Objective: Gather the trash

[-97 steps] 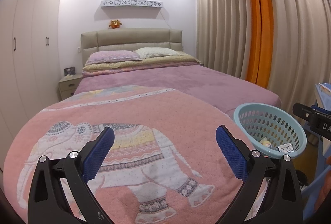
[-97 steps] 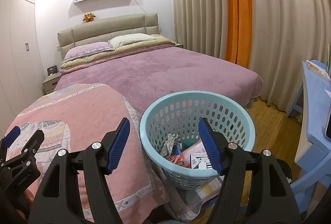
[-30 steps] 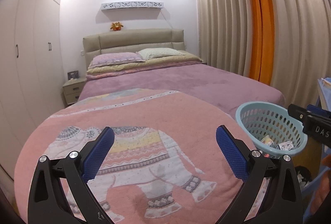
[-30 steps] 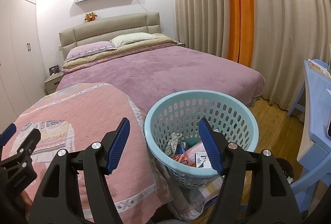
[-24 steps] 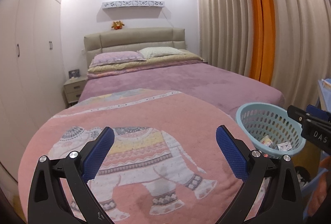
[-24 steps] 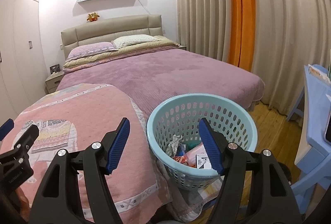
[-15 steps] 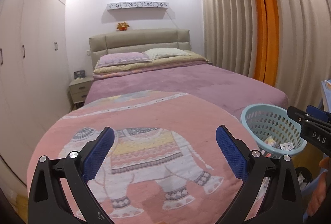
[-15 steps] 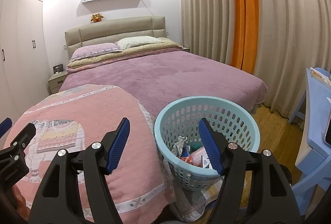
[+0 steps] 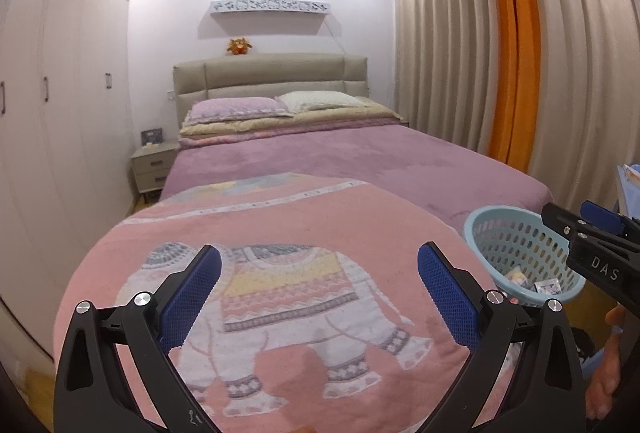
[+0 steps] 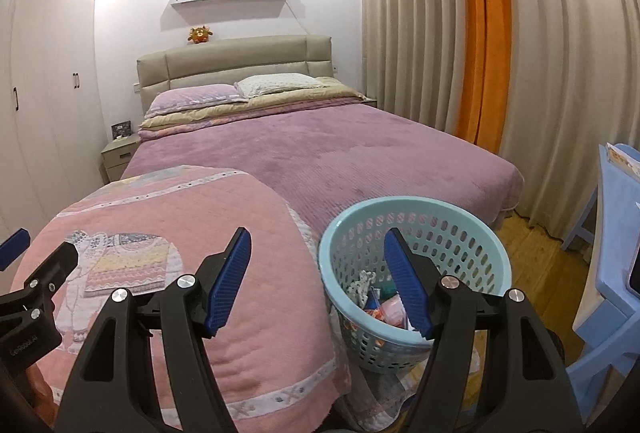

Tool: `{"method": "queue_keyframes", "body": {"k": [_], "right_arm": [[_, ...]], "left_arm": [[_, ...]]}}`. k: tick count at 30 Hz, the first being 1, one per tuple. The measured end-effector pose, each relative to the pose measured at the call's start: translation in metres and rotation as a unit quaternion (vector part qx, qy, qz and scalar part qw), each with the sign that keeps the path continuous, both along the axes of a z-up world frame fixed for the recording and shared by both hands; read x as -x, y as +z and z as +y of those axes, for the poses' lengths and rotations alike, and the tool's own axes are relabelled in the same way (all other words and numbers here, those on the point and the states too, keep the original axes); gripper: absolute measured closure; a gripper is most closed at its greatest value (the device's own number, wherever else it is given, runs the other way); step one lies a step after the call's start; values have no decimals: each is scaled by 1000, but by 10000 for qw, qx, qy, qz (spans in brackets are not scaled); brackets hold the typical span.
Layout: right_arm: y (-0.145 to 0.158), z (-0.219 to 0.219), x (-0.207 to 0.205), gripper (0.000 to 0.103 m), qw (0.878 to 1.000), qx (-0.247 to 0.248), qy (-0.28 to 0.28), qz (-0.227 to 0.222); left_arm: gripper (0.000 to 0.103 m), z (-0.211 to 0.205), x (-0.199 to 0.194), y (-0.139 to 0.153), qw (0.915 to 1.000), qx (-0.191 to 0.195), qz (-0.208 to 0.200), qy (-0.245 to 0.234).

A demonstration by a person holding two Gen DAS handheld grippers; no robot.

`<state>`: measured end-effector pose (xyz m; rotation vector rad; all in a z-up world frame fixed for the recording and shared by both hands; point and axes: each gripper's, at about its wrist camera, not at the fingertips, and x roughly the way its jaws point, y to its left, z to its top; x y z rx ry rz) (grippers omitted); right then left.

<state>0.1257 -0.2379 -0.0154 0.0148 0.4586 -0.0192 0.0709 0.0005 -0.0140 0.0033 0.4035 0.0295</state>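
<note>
- Wardrobe (image 9: 48,105) runs down the far left wall, white doors shut.
- Nightstand (image 9: 154,165) sits between wardrobe and bed, small picture frame on top.
- Bed (image 10: 320,149) fills the middle, purple cover, two pillows at the padded headboard, orange plush toy (image 9: 239,46) on top of the headboard, white shelf above it.
- Pink blanket (image 9: 288,233) with an elephant print covers the near left corner of the bed.
- Left gripper (image 9: 319,295) hangs over the pink blanket, blue pads spread wide, nothing between them.
- Right gripper (image 10: 318,281) points at the gap between blanket edge and basket, pads also wide apart, holding nothing; right pad overlaps the basket in view, touching or not unclear.
- Basket (image 10: 416,205), light blue with holes, stands at the foot of the bed just right of the blanket.
- Trash (image 10: 380,307) lies in the basket bottom: wrappers, a crumpled bit, small packets.
- Curtains (image 10: 420,33) beige with an orange strip cover the right wall.
- Blue chair (image 10: 612,233) at far right, on wood floor.
</note>
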Motion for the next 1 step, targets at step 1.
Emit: {"method": "queue_keyframes", "body": {"k": [1], "right_arm": [[1, 5, -1, 38, 10000, 15, 65, -6]], "left_arm": [[8, 4, 1, 2, 10000, 25, -19, 52]]}}
